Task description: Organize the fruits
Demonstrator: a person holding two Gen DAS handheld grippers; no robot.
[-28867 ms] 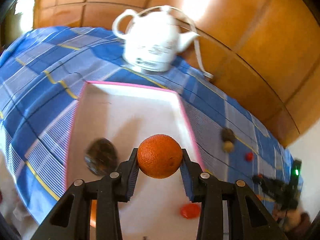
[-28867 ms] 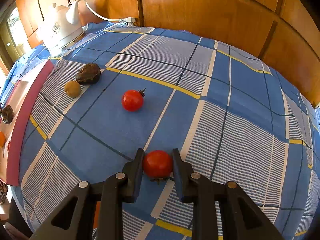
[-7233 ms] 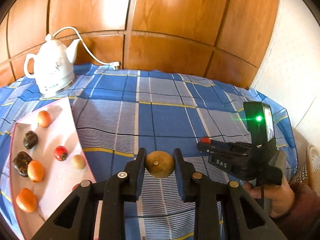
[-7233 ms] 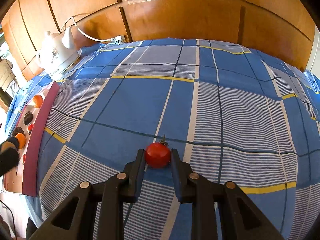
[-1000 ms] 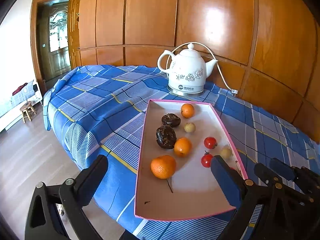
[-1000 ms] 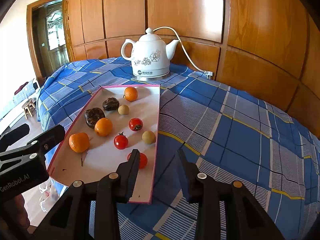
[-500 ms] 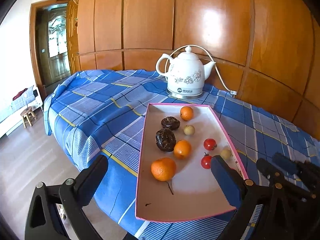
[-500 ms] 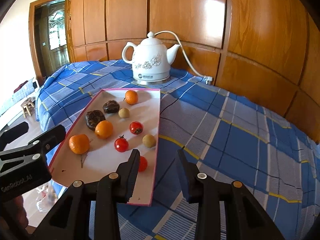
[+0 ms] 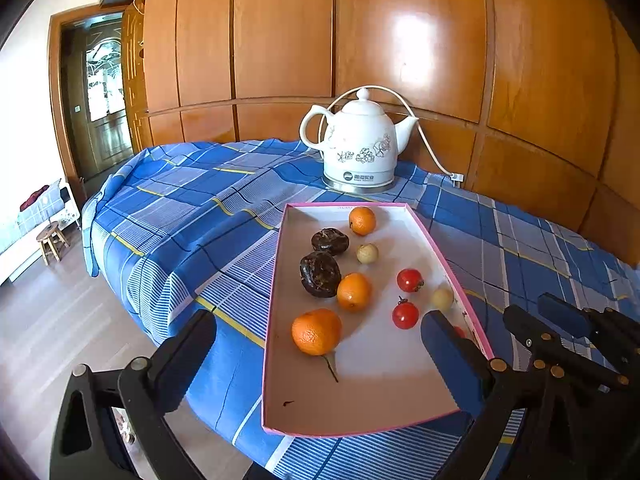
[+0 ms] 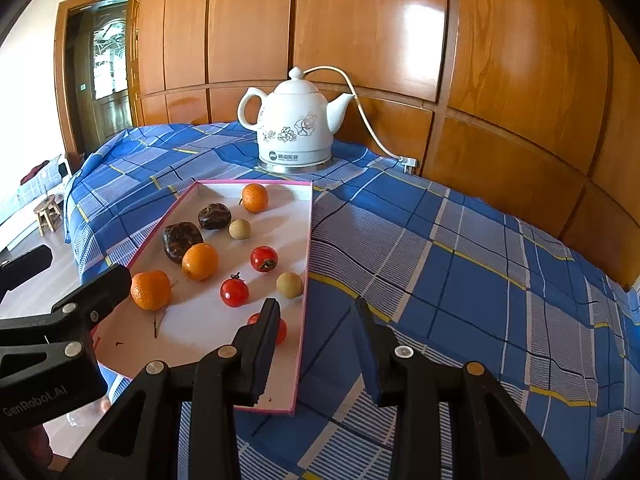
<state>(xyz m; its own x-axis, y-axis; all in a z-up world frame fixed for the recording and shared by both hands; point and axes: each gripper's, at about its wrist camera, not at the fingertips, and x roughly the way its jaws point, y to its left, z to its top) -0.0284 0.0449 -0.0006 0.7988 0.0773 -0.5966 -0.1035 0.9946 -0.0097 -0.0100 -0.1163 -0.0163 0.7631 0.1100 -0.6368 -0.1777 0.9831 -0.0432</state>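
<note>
a pink-rimmed white tray [image 9: 280,264] lies on a tabletop covered with a blue checked cloth [image 9: 192,216], in front of a white kettle [image 9: 360,148] whose cord runs to the wood-panelled wall [image 9: 400,40].

all the fruit in view is in the tray. along its left side sit three oranges: the largest orange [image 9: 317,331] nearest the cameras, a middle orange [image 9: 353,292] touching a dark wrinkled fruit [image 9: 320,274], and a far orange [image 9: 362,221] by the kettle end. a second dark fruit [image 9: 329,241] lies between the far orange and the first dark one. a pale round fruit [image 9: 367,253] sits just beside it. toward the right rim are two small tomatoes [image 9: 405,315], another pale fruit [image 9: 442,298], and a third tomato [image 10: 282,330] partly hidden behind a finger in both views.

the left hand-held gripper [image 9: 316,356] hovers at the near end of the tray with its jaws spread wide and nothing between them. the right hand-held gripper [image 10: 316,332] is over the tray's right rim and the cloth, its jaws parted by a narrower gap, holding nothing. each hand-held gripper shows at the edge of the other's view.
</note>
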